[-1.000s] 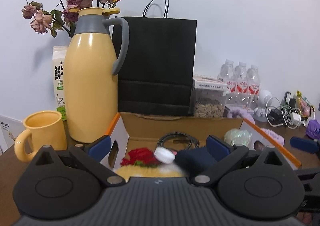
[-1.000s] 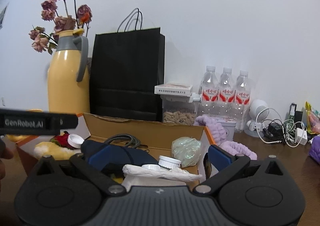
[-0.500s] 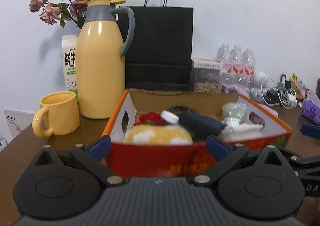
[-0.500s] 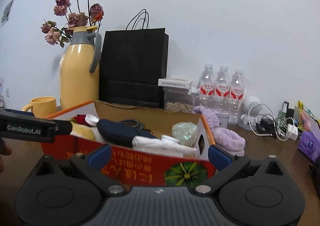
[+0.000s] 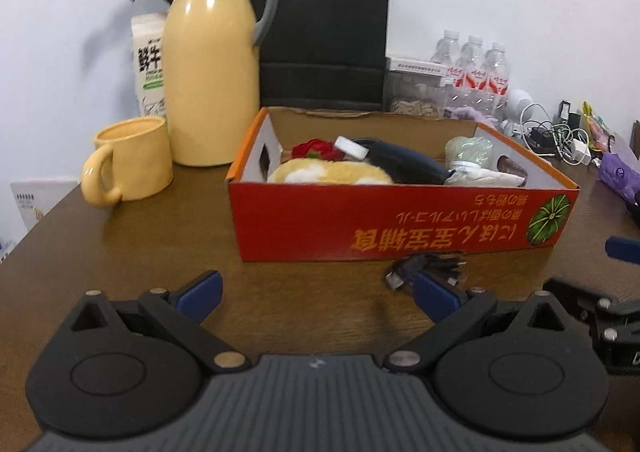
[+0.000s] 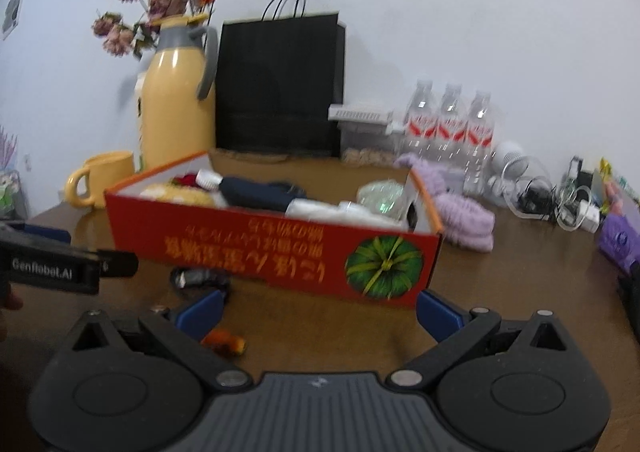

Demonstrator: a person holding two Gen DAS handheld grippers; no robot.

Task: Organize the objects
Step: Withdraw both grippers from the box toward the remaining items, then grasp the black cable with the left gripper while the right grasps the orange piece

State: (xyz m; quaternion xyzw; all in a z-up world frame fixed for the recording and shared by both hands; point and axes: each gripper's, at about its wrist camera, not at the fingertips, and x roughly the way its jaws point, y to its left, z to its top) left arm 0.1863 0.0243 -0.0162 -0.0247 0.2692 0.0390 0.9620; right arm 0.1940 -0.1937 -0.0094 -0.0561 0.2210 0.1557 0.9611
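A red cardboard box [image 5: 400, 219] stands on the brown table [image 5: 120, 252], holding a yellow plush [image 5: 328, 173], a dark pouch [image 5: 404, 163], a white cap [image 5: 351, 147] and a white cloth [image 5: 480, 176]. The box also shows in the right wrist view [image 6: 256, 244]. My left gripper [image 5: 316, 292] is open and empty, in front of the box. A dark cable bundle [image 5: 424, 268] lies by its right finger. My right gripper [image 6: 320, 312] is open and empty, with the cable bundle [image 6: 196, 278] and a small orange object [image 6: 224, 342] near its left finger.
A yellow jug [image 5: 212, 63], yellow mug [image 5: 128, 159], milk carton [image 5: 150, 63] and black paper bag [image 5: 324, 35] stand behind the box. Water bottles [image 6: 448, 127], a purple fluffy band [image 6: 464, 211] and tangled chargers [image 6: 552, 199] sit to the right.
Both grippers have pulled back and down from over the box. The whole red box front, the table and the cable bundle now show in front of them.
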